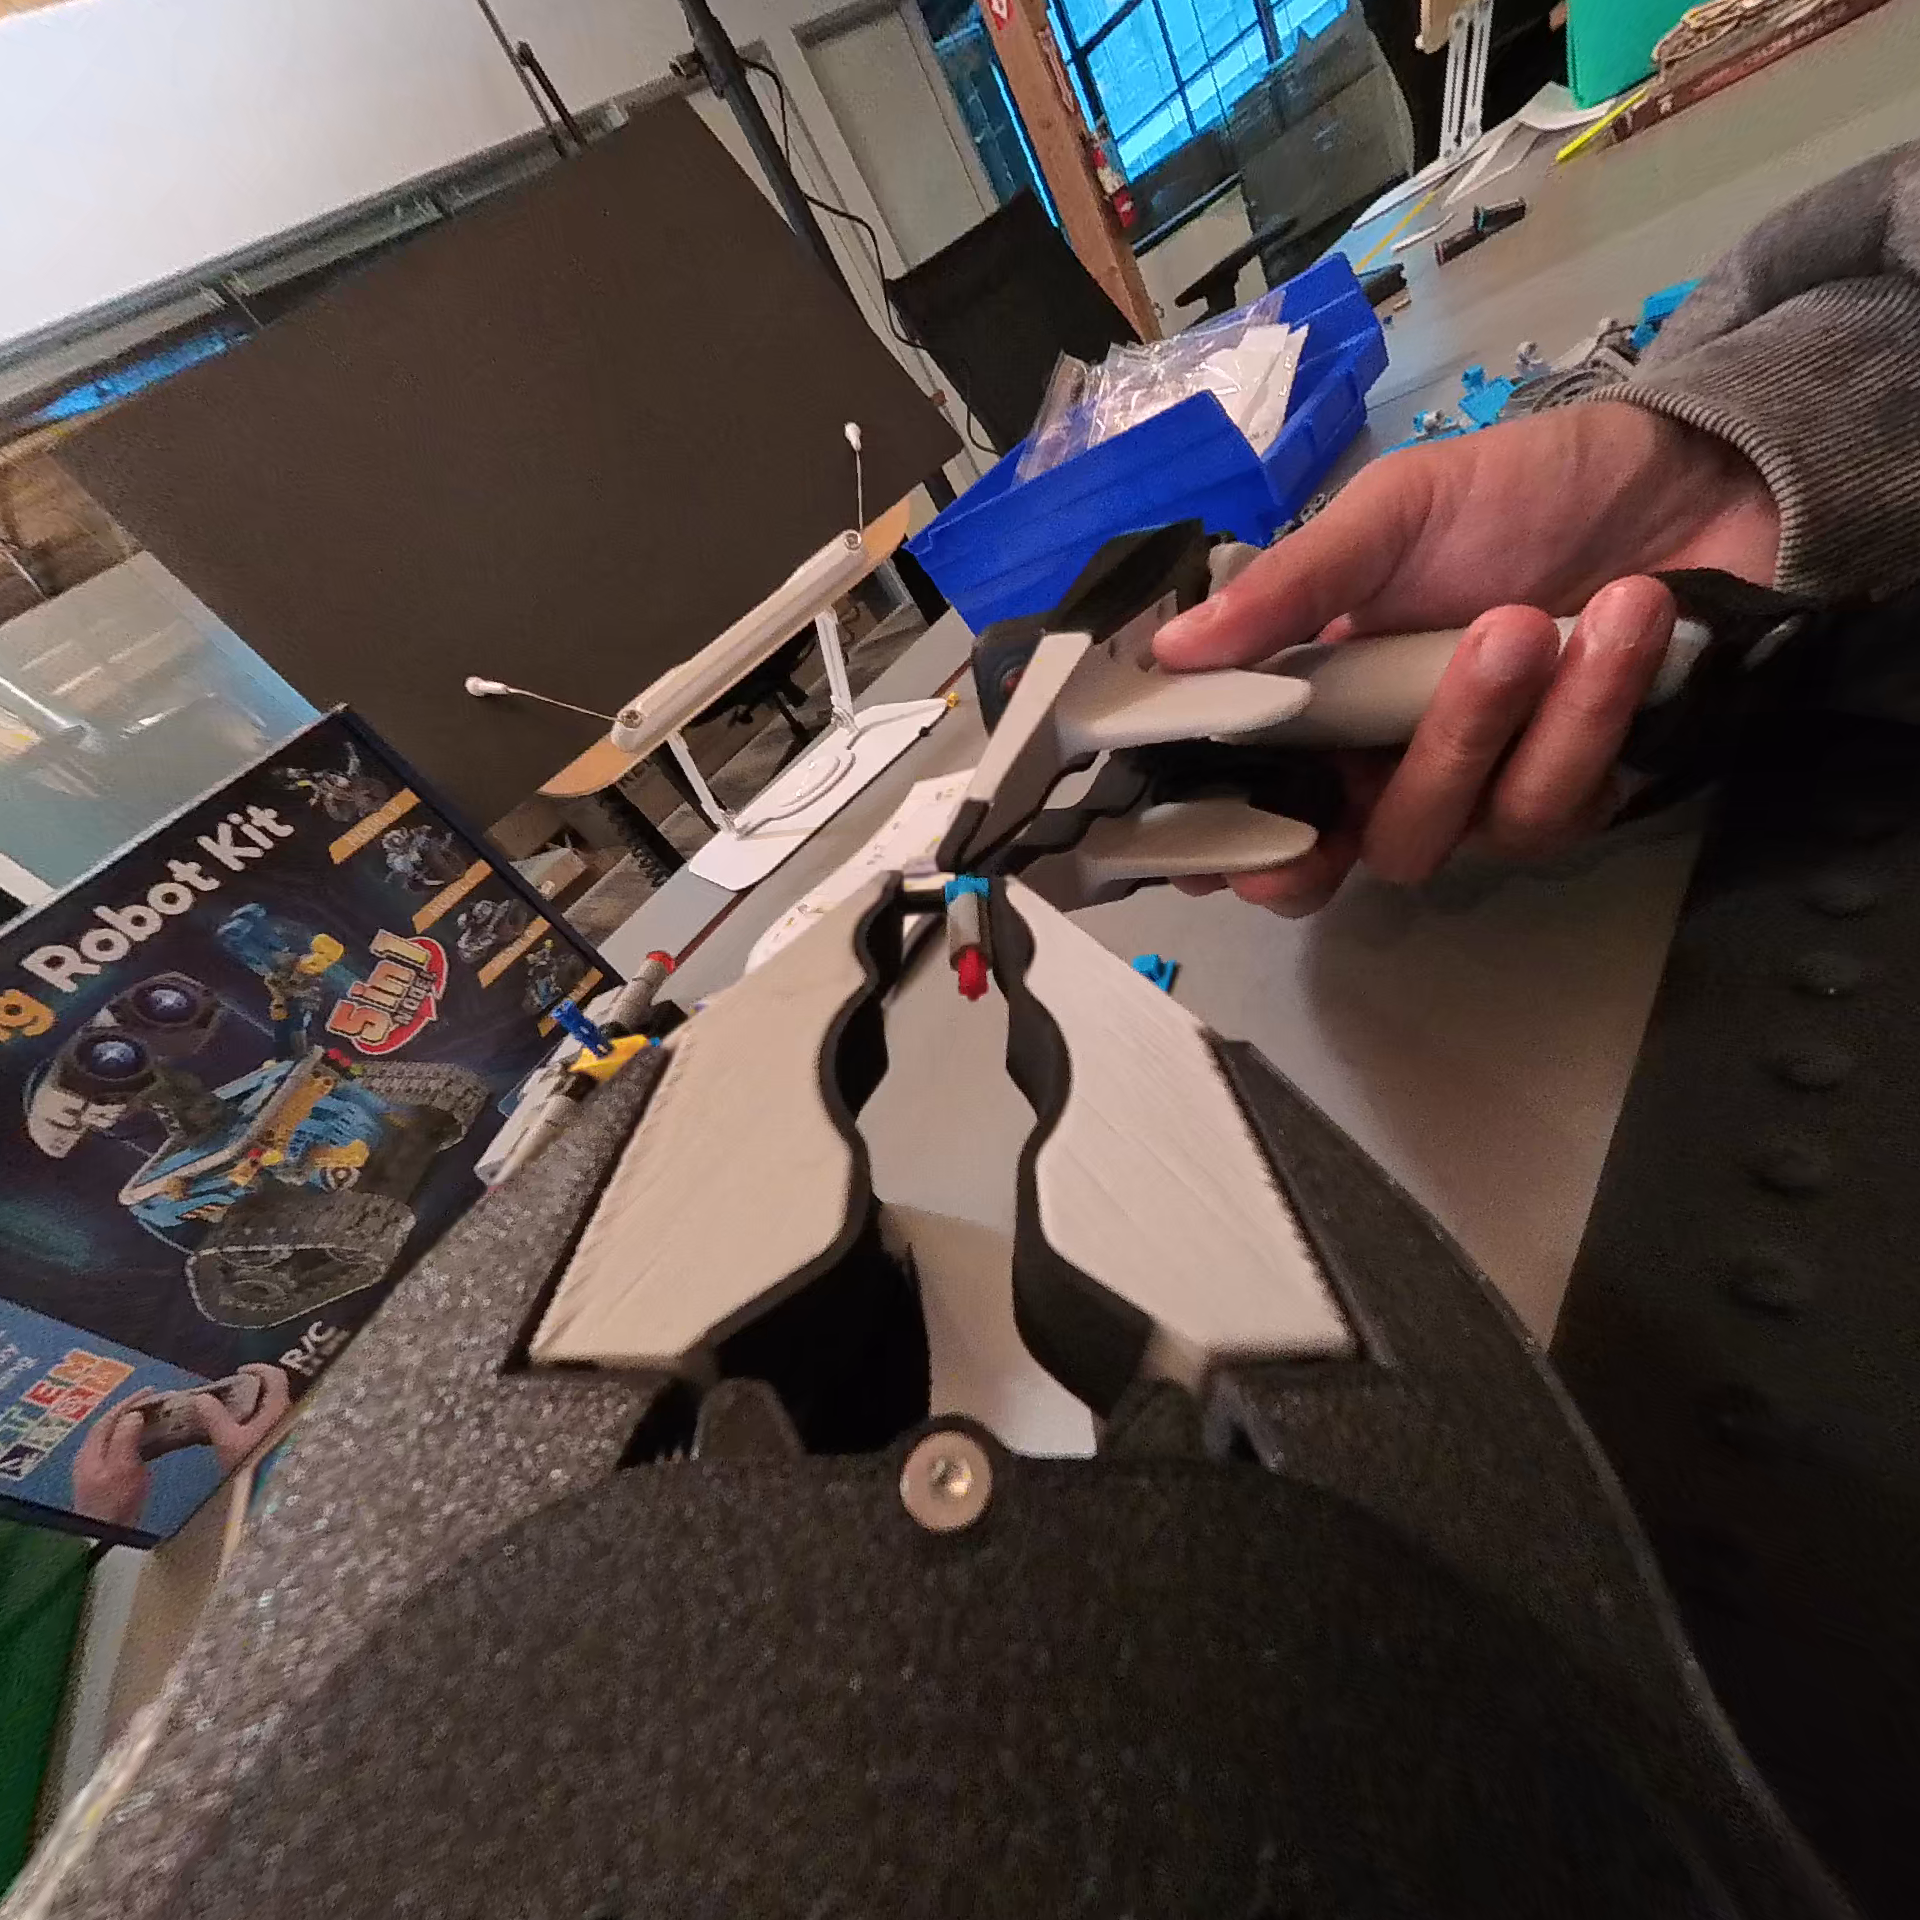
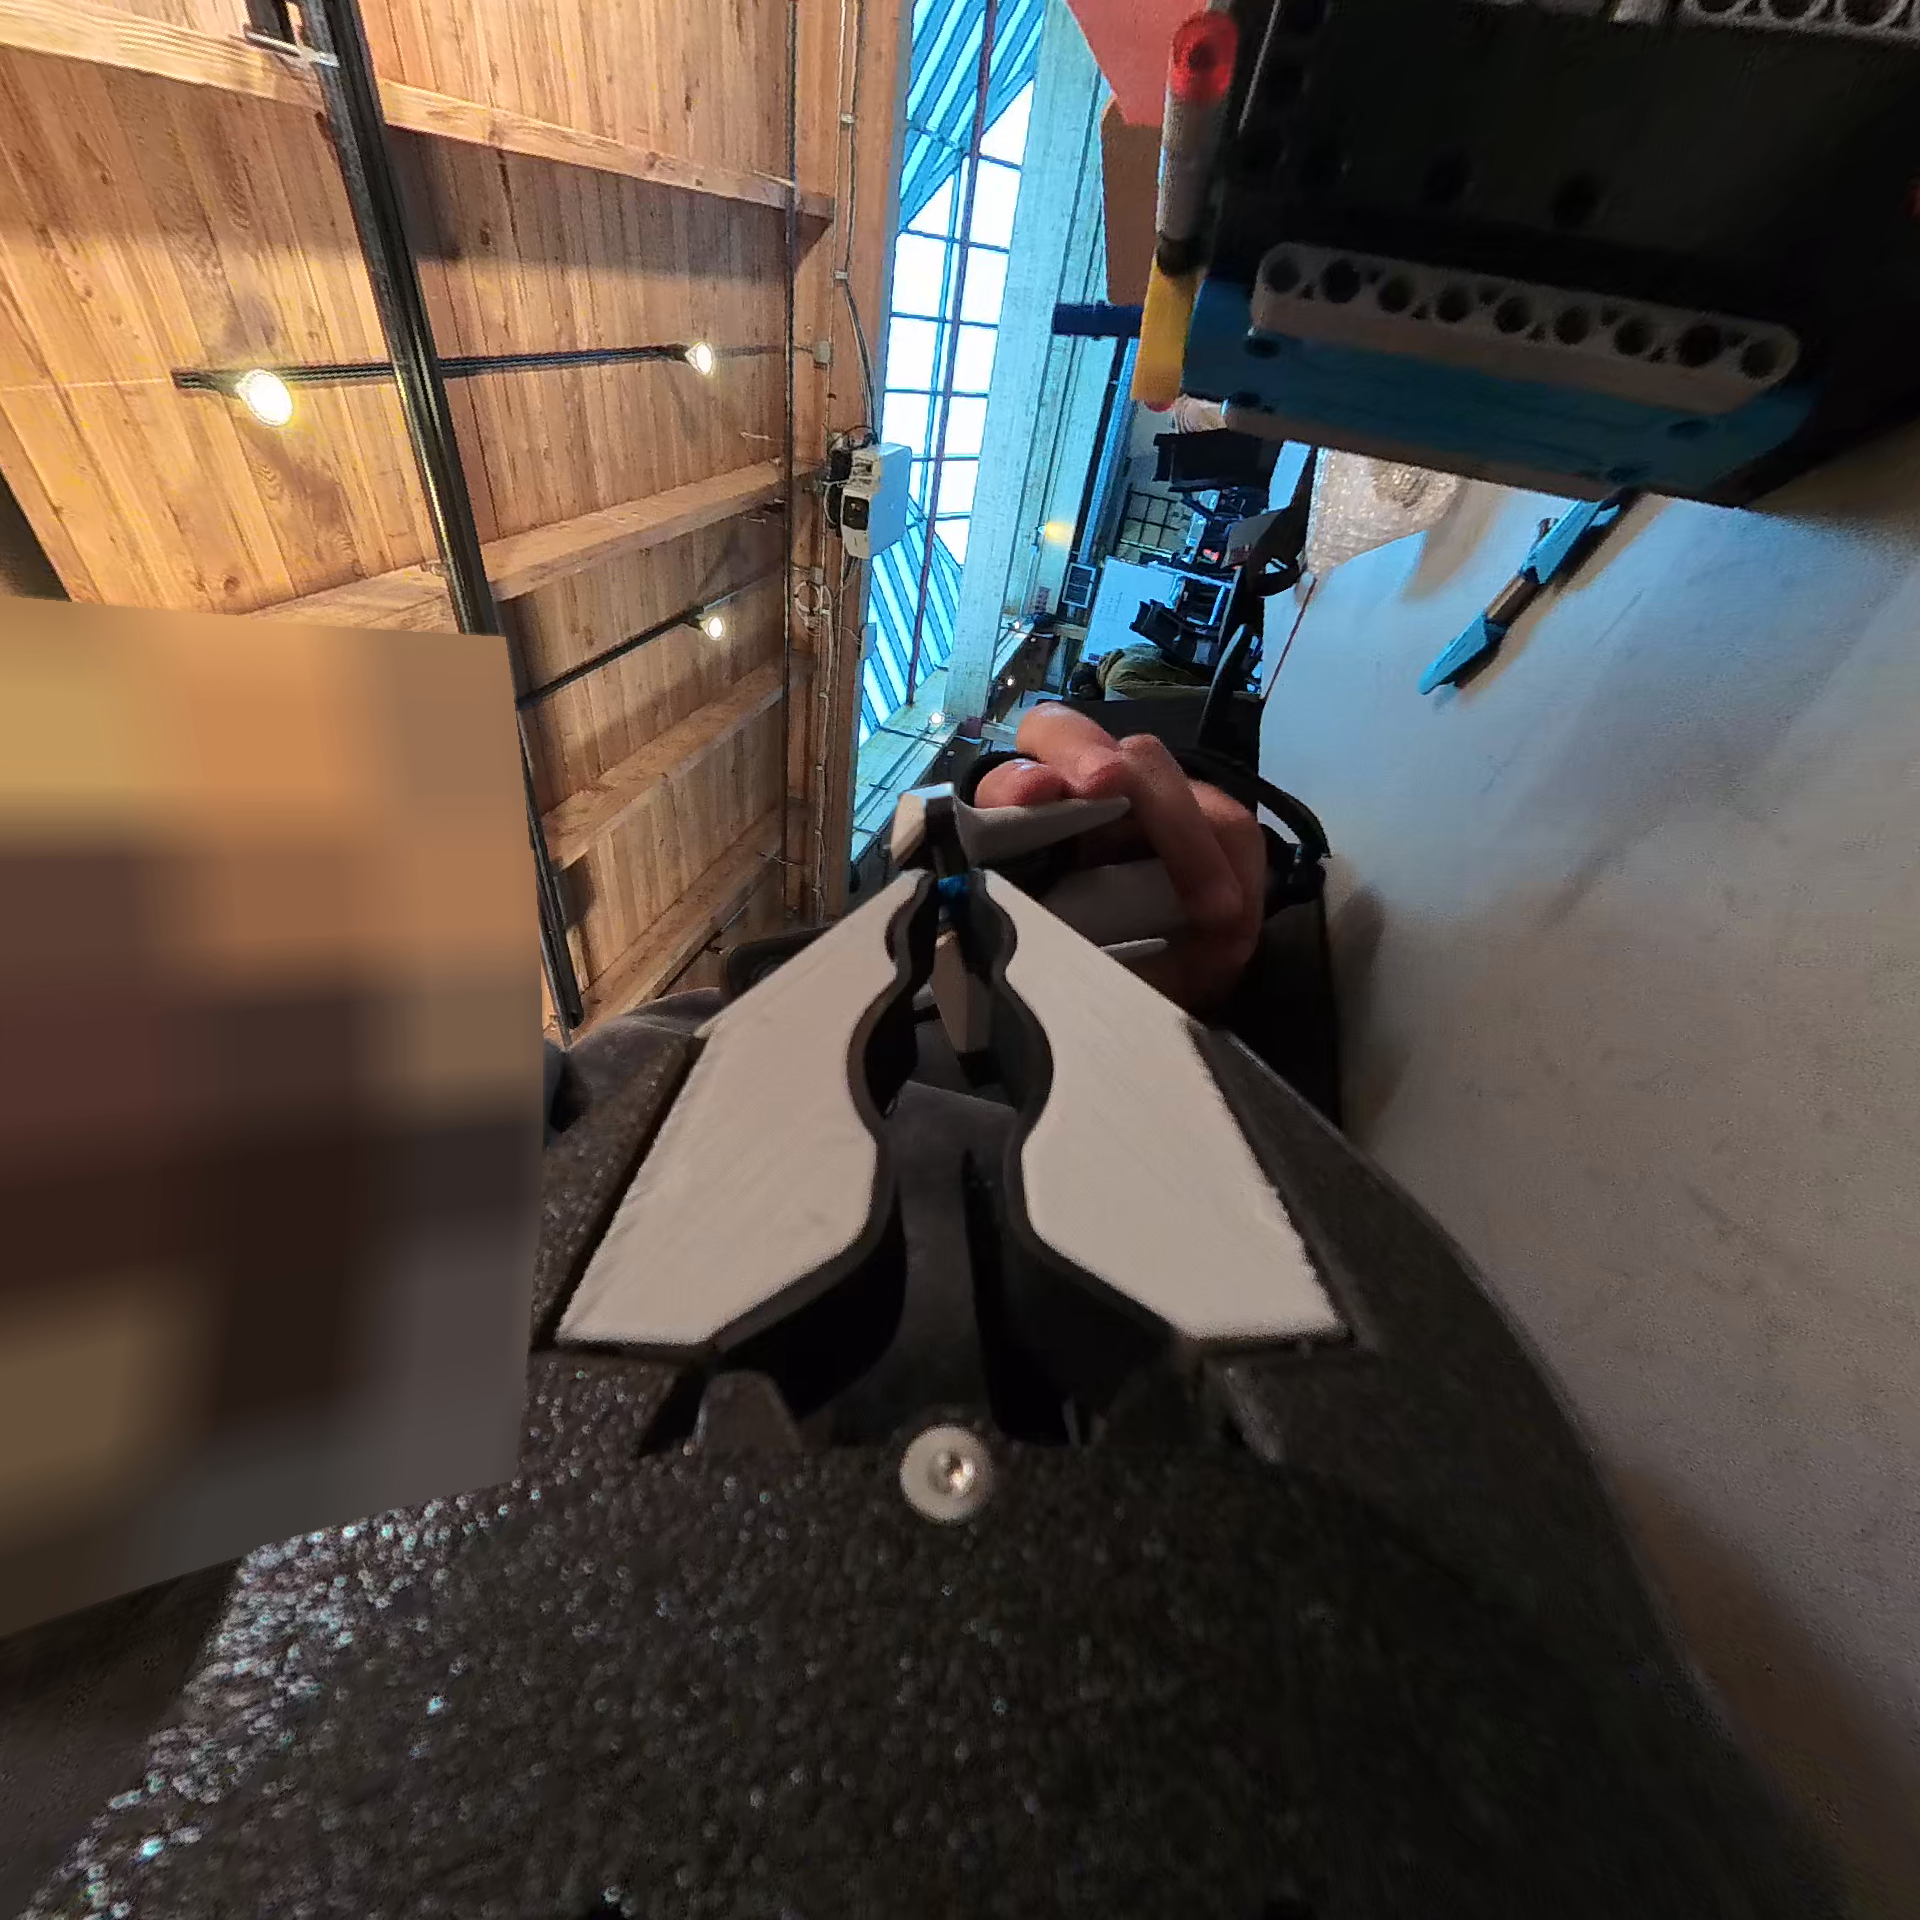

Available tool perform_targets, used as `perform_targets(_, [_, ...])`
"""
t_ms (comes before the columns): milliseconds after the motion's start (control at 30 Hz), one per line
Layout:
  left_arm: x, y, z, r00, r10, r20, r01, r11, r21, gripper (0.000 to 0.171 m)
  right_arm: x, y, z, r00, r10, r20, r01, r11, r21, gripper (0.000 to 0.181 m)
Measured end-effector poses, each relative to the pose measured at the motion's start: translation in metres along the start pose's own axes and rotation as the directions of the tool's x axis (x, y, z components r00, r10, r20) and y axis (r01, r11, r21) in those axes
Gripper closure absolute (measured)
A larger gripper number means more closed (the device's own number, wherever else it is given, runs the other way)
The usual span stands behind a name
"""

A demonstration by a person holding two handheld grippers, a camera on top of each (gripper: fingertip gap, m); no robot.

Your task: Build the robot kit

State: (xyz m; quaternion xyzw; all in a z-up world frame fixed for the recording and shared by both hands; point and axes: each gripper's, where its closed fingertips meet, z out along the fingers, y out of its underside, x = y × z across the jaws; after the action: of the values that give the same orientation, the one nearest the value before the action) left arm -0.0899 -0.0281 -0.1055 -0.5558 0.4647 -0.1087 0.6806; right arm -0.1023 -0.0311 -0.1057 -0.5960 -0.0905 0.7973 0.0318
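Grey-shafted, with a blue head and a red tip, a small pin (image 1: 961, 935) hangs right between the tips of my left gripper (image 1: 948, 902). Those jaws are drawn narrow with a slit left between them, and I cannot tell whether they press on the shaft or only flank it. My right gripper (image 2: 956, 888) comes in from the opposite side, tip to tip with the left. Its jaws look pinched onto the pin's blue head, and a hand (image 1: 1507, 623) in a grey sleeve grips its handle. Just left of my left fingers a few loose parts (image 1: 608, 1039) lie beside a printed kit box (image 1: 208, 1091), and one blue piece (image 1: 1155, 974) sits on the grey table (image 1: 1351, 1091) to their right. Farther ahead stands a white stand (image 1: 748, 665) with two thin rods, and beyond it a blue bin (image 1: 1143, 488) stuffed with clear bags. From the right wrist camera, a black and blue block assembly (image 2: 1507, 343) carrying a perforated grey beam sits ahead and to the right, well apart from the pin, with a blue tool (image 2: 1507, 608) lying near it.
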Motion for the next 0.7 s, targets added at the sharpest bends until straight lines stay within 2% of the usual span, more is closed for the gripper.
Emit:
perform_targets(100, [0.002, 0.005, -0.001, 0.997, -0.056, -0.050, 0.054, 0.998, -0.032, 0.156, 0.005, 0.001, 0.000, 0.996, -0.060, -0.064, 0.059, 0.998, -0.012, 0.176])
perform_targets(167, [-0.003, 0.005, -0.003, 0.996, -0.083, -0.036, 0.082, 0.996, -0.037, 0.156, 0.001, -0.009, -0.008, 0.970, -0.196, -0.143, 0.199, 0.980, 0.004, 0.166])
perform_targets(200, [-0.005, 0.006, -0.004, 0.995, -0.090, -0.031, 0.088, 0.995, -0.037, 0.156, 0.001, -0.022, -0.018, 0.925, -0.295, -0.239, 0.308, 0.951, 0.014, 0.157])
perform_targets(233, [-0.007, 0.008, -0.005, 0.995, -0.095, -0.027, 0.094, 0.995, -0.043, 0.156, 0.004, -0.039, -0.035, 0.829, -0.409, -0.382, 0.444, 0.896, 0.004, 0.153])
perform_targets(267, [-0.009, 0.011, -0.005, 0.995, -0.102, -0.021, 0.101, 0.994, -0.052, 0.156, 0.006, -0.057, -0.057, 0.679, -0.510, -0.528, 0.582, 0.813, -0.037, 0.153])
perform_targets(300, [-0.010, 0.012, -0.004, 0.994, -0.112, -0.018, 0.111, 0.992, -0.056, 0.156, 0.008, -0.075, -0.082, 0.493, -0.574, -0.654, 0.685, 0.720, -0.116, 0.153])
perform_targets(333, [-0.010, 0.012, -0.004, 0.992, -0.123, -0.022, 0.122, 0.991, -0.055, 0.156, 0.015, -0.091, -0.112, 0.277, -0.591, -0.757, 0.726, 0.646, -0.238, 0.155])
perform_targets(367, [-0.009, 0.013, -0.003, 0.991, -0.133, -0.032, 0.131, 0.990, -0.056, 0.156, 0.026, -0.099, -0.141, 0.093, -0.583, -0.807, 0.695, 0.618, -0.367, 0.159])
perform_targets(400, [-0.007, 0.014, -0.002, 0.989, -0.139, -0.045, 0.137, 0.989, -0.060, 0.156, 0.038, -0.099, -0.160, 0.003, -0.586, -0.811, 0.628, 0.632, -0.454, 0.157])
perform_targets(433, [-0.006, 0.014, -0.001, 0.989, -0.141, -0.050, 0.137, 0.988, -0.065, 0.156, 0.051, -0.098, -0.174, -0.035, -0.577, -0.816, 0.558, 0.666, -0.495, 0.148])
perform_targets(500, [-0.005, 0.015, 0.000, 0.988, -0.145, -0.059, 0.142, 0.988, -0.064, 0.156, 0.071, -0.097, -0.185, -0.058, -0.559, -0.827, 0.486, 0.708, -0.513, 0.146])
perform_targets(600, [-0.001, 0.017, 0.001, 0.982, -0.167, -0.083, 0.161, 0.984, -0.077, 0.156, 0.087, -0.101, -0.190, -0.116, -0.554, -0.824, 0.418, 0.726, -0.547, 0.148])
perform_targets(633, [0.000, 0.018, 0.001, 0.981, -0.171, -0.093, 0.164, 0.983, -0.077, 0.156, 0.089, -0.102, -0.190, -0.122, -0.551, -0.826, 0.409, 0.730, -0.548, 0.151])
perform_targets(700, [0.000, 0.020, 0.001, 0.978, -0.183, -0.097, 0.175, 0.981, -0.087, 0.156, 0.090, -0.100, -0.186, -0.085, -0.540, -0.837, 0.409, 0.747, -0.524, 0.154])
